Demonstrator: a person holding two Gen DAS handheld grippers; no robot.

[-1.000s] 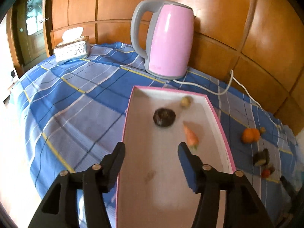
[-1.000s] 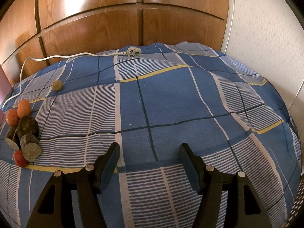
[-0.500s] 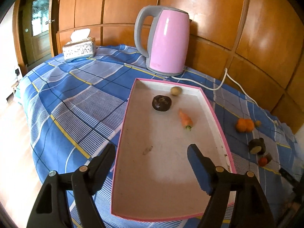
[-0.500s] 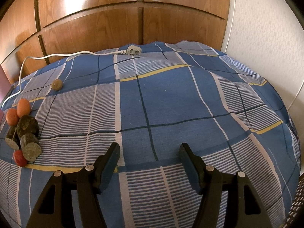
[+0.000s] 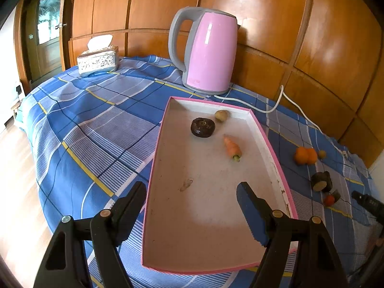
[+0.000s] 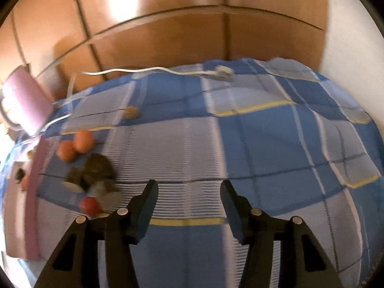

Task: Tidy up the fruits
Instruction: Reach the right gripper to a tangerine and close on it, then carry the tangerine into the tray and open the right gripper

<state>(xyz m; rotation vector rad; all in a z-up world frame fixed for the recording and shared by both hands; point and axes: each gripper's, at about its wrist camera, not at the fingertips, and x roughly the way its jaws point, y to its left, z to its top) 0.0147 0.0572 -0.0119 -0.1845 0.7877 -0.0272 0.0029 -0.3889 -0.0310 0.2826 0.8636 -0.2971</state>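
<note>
A pink-rimmed white tray point(image 5: 268, 144) lies on the blue checked cloth. In it lie a dark round fruit point(image 5: 202, 127), a small tan fruit point(image 5: 221, 115) and a small carrot point(image 5: 232, 148). My left gripper point(image 5: 192, 196) is open and empty above the tray's near end. Right of the tray lie two oranges point(image 5: 306, 155), a small tan fruit point(image 5: 321, 154), dark fruit pieces point(image 5: 321, 182) and a red fruit point(image 5: 328, 199). In the blurred right wrist view my right gripper point(image 6: 189, 195) is open and empty, with the oranges point(image 6: 75, 145), dark pieces point(image 6: 96, 170) and red fruit point(image 6: 90, 206) to its left.
A pink kettle point(image 5: 208, 52) stands behind the tray, its white cord point(image 5: 276, 100) running right to a plug point(image 6: 222, 72). A tissue box point(image 5: 98, 58) stands at the back left. Wooden panels back the table. The cloth's edge drops to the floor on the left.
My left gripper has drawn back and up from the tray, so the whole tray shows. My right gripper has swung left toward the loose fruits, blurring its view.
</note>
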